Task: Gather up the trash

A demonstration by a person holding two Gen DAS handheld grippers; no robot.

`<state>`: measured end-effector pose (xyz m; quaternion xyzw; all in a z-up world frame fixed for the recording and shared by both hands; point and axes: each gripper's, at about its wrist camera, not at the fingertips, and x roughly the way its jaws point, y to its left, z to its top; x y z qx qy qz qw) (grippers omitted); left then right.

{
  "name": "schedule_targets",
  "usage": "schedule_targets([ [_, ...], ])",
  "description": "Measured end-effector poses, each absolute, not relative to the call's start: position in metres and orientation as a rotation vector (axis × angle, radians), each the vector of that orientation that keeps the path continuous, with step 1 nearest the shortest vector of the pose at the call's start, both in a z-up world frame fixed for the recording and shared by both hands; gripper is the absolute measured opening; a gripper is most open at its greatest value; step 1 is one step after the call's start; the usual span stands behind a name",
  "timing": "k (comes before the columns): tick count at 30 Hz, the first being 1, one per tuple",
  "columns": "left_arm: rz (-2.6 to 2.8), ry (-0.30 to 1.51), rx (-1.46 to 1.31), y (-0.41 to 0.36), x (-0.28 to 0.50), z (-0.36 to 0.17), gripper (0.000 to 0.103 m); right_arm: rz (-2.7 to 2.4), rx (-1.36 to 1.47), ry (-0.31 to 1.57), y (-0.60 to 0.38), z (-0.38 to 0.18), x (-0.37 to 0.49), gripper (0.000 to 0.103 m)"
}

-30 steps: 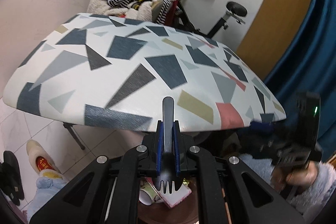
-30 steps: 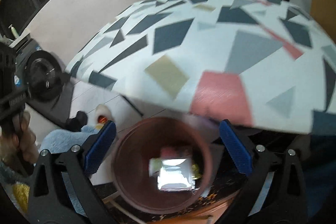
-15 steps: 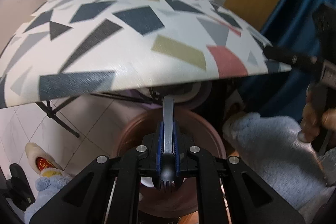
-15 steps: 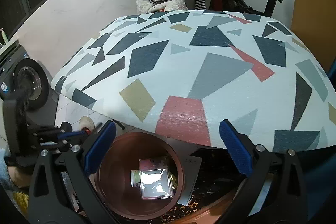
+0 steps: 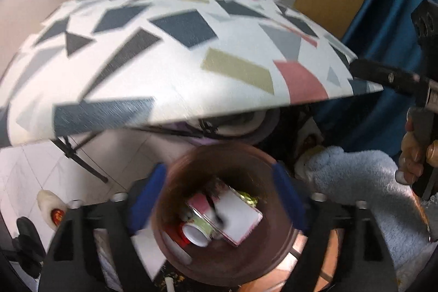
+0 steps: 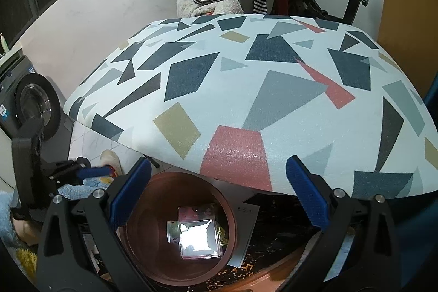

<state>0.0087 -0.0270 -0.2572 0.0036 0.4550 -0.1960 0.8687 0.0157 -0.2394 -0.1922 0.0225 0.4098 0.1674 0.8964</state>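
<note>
Left gripper [image 5: 219, 193], jaws just sprung wide and empty, and right gripper [image 6: 219, 193], also wide and empty, above the bin [image 6: 137, 245] holding trash [image 6: 199, 240].

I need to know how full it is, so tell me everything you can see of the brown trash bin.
The brown trash bin is round, open-topped and smooth-walled, plastic by its look. It stands upright on the floor, partly under the near edge of the patterned table. It looks only bottom-filled: a clear-fronted pink packet, a small cup and gold foil. Neither gripper touches it.
</note>
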Motion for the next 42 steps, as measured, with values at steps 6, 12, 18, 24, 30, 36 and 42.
schedule_targets([
  [6, -0.351, 0.847, -0.002, -0.009, 0.013, -0.216, 0.096, 0.336, 0.014, 0.825, -0.236, -0.179, 0.013, 0.097],
  [12, -0.322, 0.733, 0.009, 0.004, 0.014, -0.166, 0.097, 0.319, 0.009, 0.781, -0.236, -0.154, 0.012, 0.097],
  [18, -0.319, 0.639, 0.022, 0.011, 0.013, -0.113, 0.097, 0.311, 0.023, 0.724, -0.238, -0.119, 0.014, 0.097],
  [24, -0.294, 0.531, 0.048, 0.012, 0.011, -0.055, 0.097, 0.303, 0.027, 0.645, -0.241, -0.074, 0.015, 0.097],
  [30, -0.259, 0.458, 0.071, 0.011, 0.007, -0.015, 0.097, 0.299, 0.011, 0.578, -0.240, -0.038, 0.013, 0.097],
  [36, -0.214, 0.412, 0.066, 0.014, 0.001, -0.003, 0.097, 0.302, -0.008, 0.535, -0.240, -0.016, 0.010, 0.097],
  [42, -0.159, 0.435, 0.092, 0.014, 0.003, -0.007, 0.097, 0.295, -0.016, 0.539, -0.239, -0.009, 0.010, 0.097],
])
